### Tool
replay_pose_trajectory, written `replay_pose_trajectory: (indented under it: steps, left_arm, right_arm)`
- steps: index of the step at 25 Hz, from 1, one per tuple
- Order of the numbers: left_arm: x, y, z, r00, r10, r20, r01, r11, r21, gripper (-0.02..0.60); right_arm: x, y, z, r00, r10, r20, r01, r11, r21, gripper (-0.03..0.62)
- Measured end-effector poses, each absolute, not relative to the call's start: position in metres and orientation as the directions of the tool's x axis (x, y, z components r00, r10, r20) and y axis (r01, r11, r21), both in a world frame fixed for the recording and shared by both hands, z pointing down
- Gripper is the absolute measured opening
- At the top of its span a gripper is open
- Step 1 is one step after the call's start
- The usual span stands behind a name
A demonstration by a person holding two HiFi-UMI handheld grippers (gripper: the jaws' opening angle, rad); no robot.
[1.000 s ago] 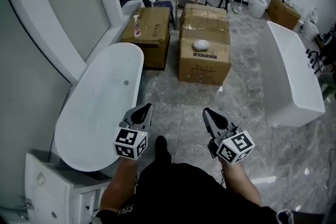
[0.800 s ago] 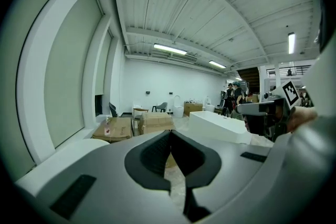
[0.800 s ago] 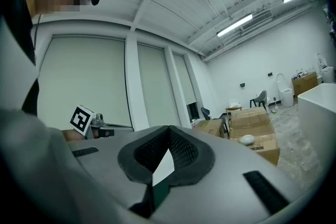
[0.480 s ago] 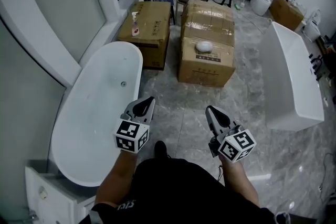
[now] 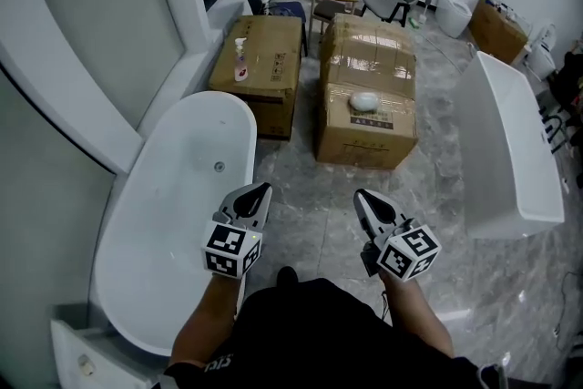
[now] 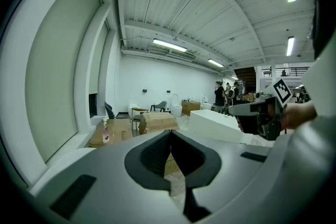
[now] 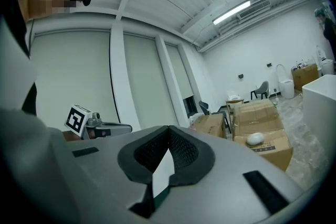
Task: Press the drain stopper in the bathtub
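Note:
A white oval bathtub (image 5: 164, 232) lies along the left wall in the head view. Its small round drain stopper (image 5: 219, 166) sits on the tub floor near the far end. My left gripper (image 5: 254, 193) hovers over the tub's right rim, below and right of the stopper and well apart from it. It is shut with nothing in it (image 6: 170, 135). Over the marble floor, my right gripper (image 5: 363, 199) is shut and holds nothing (image 7: 168, 132). Each gripper shows in the other's view: the right gripper (image 6: 258, 113) and the left gripper (image 7: 100, 126).
Beyond the tub stand two stacks of cardboard boxes (image 5: 260, 73) (image 5: 369, 105), one with a bottle (image 5: 240, 50) and one with a white rounded object (image 5: 364, 99) on top. A rectangular white tub (image 5: 510, 150) stands at the right. Chairs and toilets line the back wall.
The view has shifted a little, so the tub and boxes sit lower in the head view. Both grippers stay shut and keep about the same places.

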State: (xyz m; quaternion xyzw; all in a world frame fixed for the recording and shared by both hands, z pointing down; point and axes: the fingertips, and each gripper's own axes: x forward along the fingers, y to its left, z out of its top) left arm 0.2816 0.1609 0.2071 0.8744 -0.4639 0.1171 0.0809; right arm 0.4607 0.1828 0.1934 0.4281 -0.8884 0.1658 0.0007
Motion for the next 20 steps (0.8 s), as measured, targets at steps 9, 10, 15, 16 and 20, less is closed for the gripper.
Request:
replay_pose_trajectory:
  steps: [9,10,15,16,20]
  left_arm:
    - [0.217,0.124,0.213,0.493,-0.826,0.273,-0.865,-0.498,0.053,0.015]
    - [0.212,0.120,0.214,0.486,-0.831,0.273,-0.870,-0.490,0.056,0.015]
    - [0.182,0.098,0.221,0.435,-0.860,0.268,-0.899,-0.430,0.081,0.015]
    - [0.177,0.092,0.223,0.421,-0.866,0.270,-0.906,-0.415,0.085,0.015]
    - [0.159,0.063,0.234,0.346,-0.892,0.291,-0.938,-0.334,0.093,0.015]
  right_arm:
    - [0.390,0.137,0.192,-0.686,-0.706,0.177,-0.723,0.633,-0.279,0.014]
    - [0.386,0.131,0.194,-0.690,-0.701,0.181,-0.720,0.636,-0.278,0.014]
    - [0.360,0.091,0.197,-0.720,-0.665,0.199,-0.692,0.666,-0.280,0.014]
    - [0.354,0.082,0.199,-0.733,-0.650,0.202,-0.679,0.679,-0.280,0.014]
    - [0.333,0.037,0.208,-0.792,-0.575,0.203,-0.610,0.740,-0.283,0.014]
